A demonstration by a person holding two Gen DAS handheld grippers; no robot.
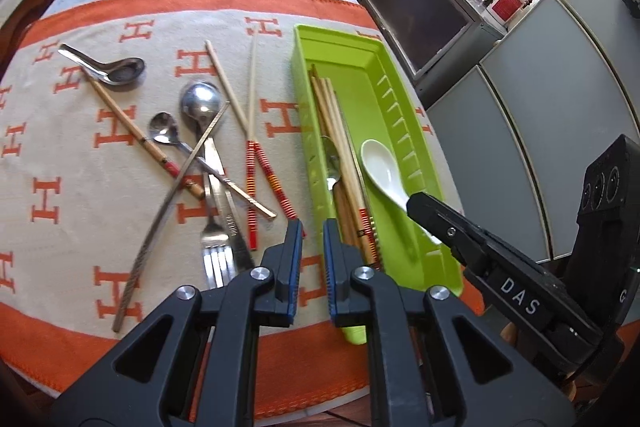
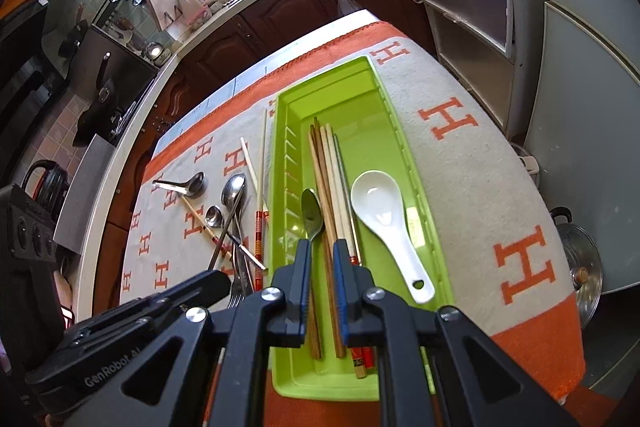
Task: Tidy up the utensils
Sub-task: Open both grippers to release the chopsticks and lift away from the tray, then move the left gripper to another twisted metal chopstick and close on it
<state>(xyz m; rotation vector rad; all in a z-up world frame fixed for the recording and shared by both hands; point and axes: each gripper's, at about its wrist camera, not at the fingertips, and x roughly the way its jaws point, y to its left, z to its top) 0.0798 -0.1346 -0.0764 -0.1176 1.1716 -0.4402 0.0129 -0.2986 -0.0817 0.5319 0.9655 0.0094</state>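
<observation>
From the left wrist camera we see our left claw [image 1: 312, 227] hovering low over the desk [image 1: 120, 163], its two blue-padded fingers a narrow gap apart and holding nothing. The desk is covered by a cream cloth with orange H letters. Just right of the claw lies a green tray [image 1: 396, 95], holding a bundle of chopsticks [image 1: 340, 143], a metal spoon [image 1: 331, 163] and a white ceramic spoon [image 1: 382, 167]. Left of the tray, loose utensils lie scattered and crossed on the cloth — a large steel spoon [image 1: 200, 103], a fork [image 1: 216, 251], a metal soup spoon [image 1: 120, 69] and two chopsticks with red-banded ends [image 1: 256, 167]. The right claw [image 1: 420, 205] reaches in from the right over the white spoon's handle; we cannot tell from here how far open it is.

From the right wrist camera — looking down the tray [image 2: 404, 147] — our right claw [image 2: 322, 247] hangs above the chopsticks [image 2: 326, 179], fingers slightly parted, gripping nothing. The white spoon [image 2: 380, 207] lies just right of it, apart from the fingers.
</observation>
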